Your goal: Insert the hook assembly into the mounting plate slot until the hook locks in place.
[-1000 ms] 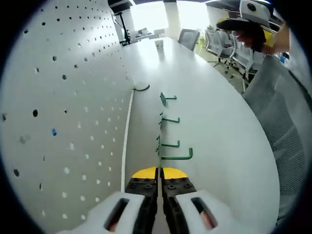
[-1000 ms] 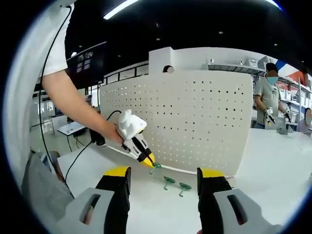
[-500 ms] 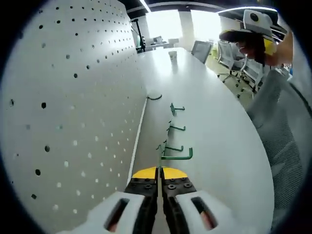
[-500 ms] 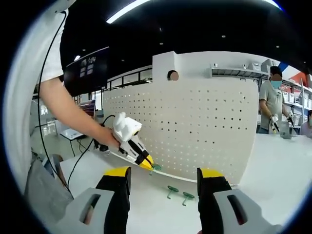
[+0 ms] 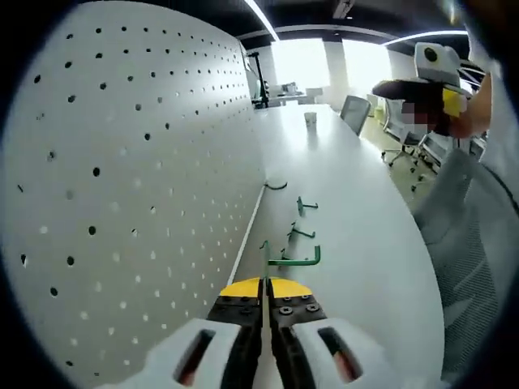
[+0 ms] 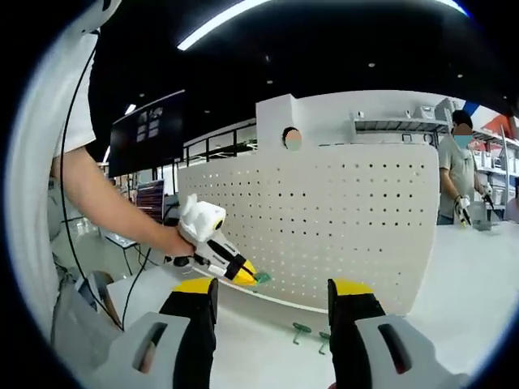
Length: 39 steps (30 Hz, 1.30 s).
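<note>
The left gripper (image 5: 264,301) clamps a green hook (image 5: 293,259) beside the pegboard (image 5: 130,186), not yet inserted. The right gripper (image 6: 272,304) hangs wide open, empty.

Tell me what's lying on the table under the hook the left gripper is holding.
Below the green hook shut in the left gripper, two more green hooks lie on the white table beside the pegboard. The gripper's body covers the table nearest the camera.

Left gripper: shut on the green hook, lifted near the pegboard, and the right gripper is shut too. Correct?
Not quite. The left gripper is shut on the green hook, lifted near the pegboard, but the right gripper is open: the right gripper view shows its jaws wide apart with nothing between them.
</note>
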{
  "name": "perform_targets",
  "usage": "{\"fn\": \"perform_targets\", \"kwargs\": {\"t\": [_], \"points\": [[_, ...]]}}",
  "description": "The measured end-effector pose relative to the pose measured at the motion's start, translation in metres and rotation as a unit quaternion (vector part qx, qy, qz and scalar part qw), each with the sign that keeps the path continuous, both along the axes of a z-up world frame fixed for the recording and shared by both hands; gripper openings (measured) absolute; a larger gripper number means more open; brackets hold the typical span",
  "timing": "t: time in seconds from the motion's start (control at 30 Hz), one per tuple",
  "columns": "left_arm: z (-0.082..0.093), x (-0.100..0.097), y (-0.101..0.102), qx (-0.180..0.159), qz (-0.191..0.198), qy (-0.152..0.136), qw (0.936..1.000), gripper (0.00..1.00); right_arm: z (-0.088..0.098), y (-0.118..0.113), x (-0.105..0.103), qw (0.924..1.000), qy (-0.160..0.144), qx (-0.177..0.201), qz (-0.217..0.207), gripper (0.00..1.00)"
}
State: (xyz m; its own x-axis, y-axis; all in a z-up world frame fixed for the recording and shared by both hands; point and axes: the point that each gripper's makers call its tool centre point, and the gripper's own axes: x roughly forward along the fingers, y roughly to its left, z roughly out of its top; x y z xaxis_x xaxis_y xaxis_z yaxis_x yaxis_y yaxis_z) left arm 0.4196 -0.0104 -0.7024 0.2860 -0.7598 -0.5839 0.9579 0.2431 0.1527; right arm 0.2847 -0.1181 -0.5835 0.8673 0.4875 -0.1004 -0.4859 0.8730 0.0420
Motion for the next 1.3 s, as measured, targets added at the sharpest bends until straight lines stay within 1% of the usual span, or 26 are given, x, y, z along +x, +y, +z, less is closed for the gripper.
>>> {"fn": "perform_targets", "kwargs": {"t": [0.03,0.13,0.17,0.3,0.57,0.77,0.8,0.83,0.87,1.13,1.2,1.23,1.3], "points": [[0.002,-0.002,0.001,-0.002,0.0,-0.005,1.0,0.01,0.001,0.002,0.0,1.0,-0.001,0.002,0.001,0.53],[0.008,-0.007,0.001,-0.014,0.006,-0.005,0.9999,0.01,0.003,0.005,-0.001,1.0,-0.002,0.005,0.003,0.53],[0.01,-0.009,0.001,-0.016,0.005,-0.01,0.9998,0.01,0.004,0.007,-0.001,0.9999,-0.002,0.009,0.005,0.53],[0.02,-0.012,0.002,-0.036,0.02,-0.009,0.9991,0.01,0.008,0.014,-0.002,0.9998,-0.006,0.014,0.011,0.53],[0.031,-0.019,0.004,-0.055,0.031,-0.014,0.9979,0.01,0.017,0.026,-0.004,0.9994,-0.012,0.026,0.02,0.52],[0.045,-0.026,0.007,-0.082,0.044,-0.017,0.9955,0.01,0.024,0.03,-0.007,0.9989,-0.016,0.037,0.023,0.52],[0.049,-0.027,0.007,-0.089,0.047,-0.017,0.9948,0.01,0.026,0.032,-0.008,0.9989,-0.019,0.035,0.025,0.52],[0.052,-0.029,0.006,-0.103,0.051,-0.011,0.9934,0.01,0.026,0.033,-0.008,0.9988,-0.019,0.036,0.026,0.52],[0.056,-0.03,0.007,-0.109,0.054,-0.013,0.9925,0.01,0.027,0.034,-0.009,0.9986,-0.02,0.04,0.027,0.52],[0.072,-0.046,0.004,-0.144,0.06,-0.013,0.9876,0.01,0.035,0.04,-0.016,0.9974,-0.021,0.062,0.03,0.51],[0.077,-0.05,0.002,-0.166,0.06,-0.006,0.9842,0.01,0.04,0.041,-0.019,0.9968,-0.024,0.07,0.031,0.51],[0.078,-0.051,0.002,-0.166,0.064,-0.005,0.984,0.01,0.042,0.041,-0.02,0.9966,-0.025,0.073,0.03,0.5],[0.083,-0.054,0.001,-0.184,0.067,-0.001,0.9807,0.01,0.043,0.042,-0.021,0.9964,-0.024,0.075,0.031,0.5]]}}
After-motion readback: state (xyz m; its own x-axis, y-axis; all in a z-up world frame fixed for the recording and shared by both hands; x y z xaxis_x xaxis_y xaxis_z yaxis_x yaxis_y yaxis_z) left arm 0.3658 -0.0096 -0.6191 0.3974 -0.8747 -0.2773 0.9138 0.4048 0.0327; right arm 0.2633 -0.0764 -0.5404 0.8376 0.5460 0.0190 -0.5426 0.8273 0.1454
